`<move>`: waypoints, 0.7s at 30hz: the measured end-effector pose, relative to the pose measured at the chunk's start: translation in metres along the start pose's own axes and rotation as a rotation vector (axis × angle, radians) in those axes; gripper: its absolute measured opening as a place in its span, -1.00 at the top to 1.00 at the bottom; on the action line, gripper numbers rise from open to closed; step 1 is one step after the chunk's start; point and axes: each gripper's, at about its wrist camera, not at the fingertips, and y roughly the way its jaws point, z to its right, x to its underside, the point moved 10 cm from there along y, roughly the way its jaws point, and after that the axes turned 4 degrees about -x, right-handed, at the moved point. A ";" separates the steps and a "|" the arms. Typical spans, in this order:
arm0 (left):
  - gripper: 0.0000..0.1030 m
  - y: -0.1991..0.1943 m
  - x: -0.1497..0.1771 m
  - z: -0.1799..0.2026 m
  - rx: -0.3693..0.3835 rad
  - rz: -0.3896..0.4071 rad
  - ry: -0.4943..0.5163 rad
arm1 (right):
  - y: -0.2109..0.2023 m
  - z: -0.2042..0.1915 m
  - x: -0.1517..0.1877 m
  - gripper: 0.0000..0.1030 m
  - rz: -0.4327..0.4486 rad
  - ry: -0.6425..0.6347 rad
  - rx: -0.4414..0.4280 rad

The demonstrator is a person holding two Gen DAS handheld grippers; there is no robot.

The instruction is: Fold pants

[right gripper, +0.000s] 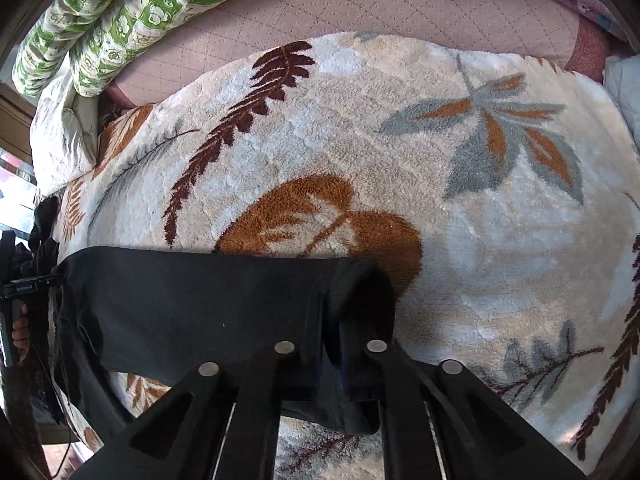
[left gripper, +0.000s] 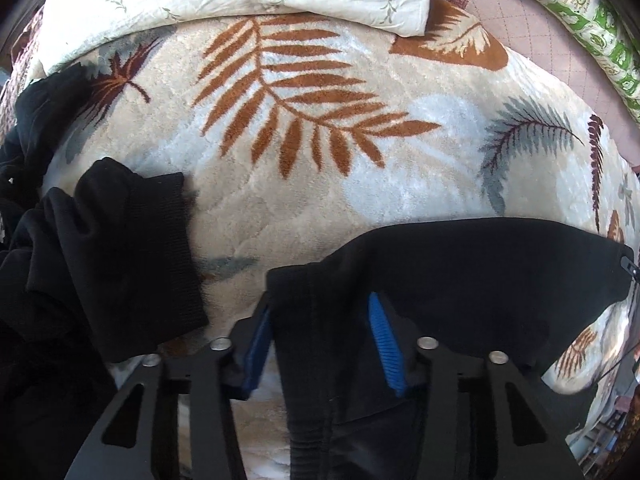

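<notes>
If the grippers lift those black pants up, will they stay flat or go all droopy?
Probably droopy: the black pants already sag and crease between the left gripper and right gripper. Likely light too, and they may catch on the fuzzy blanket.

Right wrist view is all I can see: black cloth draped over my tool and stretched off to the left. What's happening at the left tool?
Observer: The left tool has its blue pads on either side of a bunch of the pants, clamping it.
Operator: Where's the rest of the garment?
Observer: A leg ending in a ribbed cuff lies crumpled on the blanket, to the left of that tool.
</notes>
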 end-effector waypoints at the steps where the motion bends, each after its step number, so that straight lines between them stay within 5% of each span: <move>1: 0.50 -0.002 0.000 -0.005 -0.015 0.001 -0.010 | -0.001 0.000 0.001 0.92 0.005 -0.014 0.014; 11: 0.51 -0.055 0.010 -0.007 -0.026 0.119 -0.059 | -0.034 -0.012 0.007 0.95 0.108 -0.042 0.041; 21: 0.51 -0.137 0.055 -0.010 -0.043 0.260 -0.102 | -0.094 -0.038 0.036 0.95 0.201 -0.093 0.040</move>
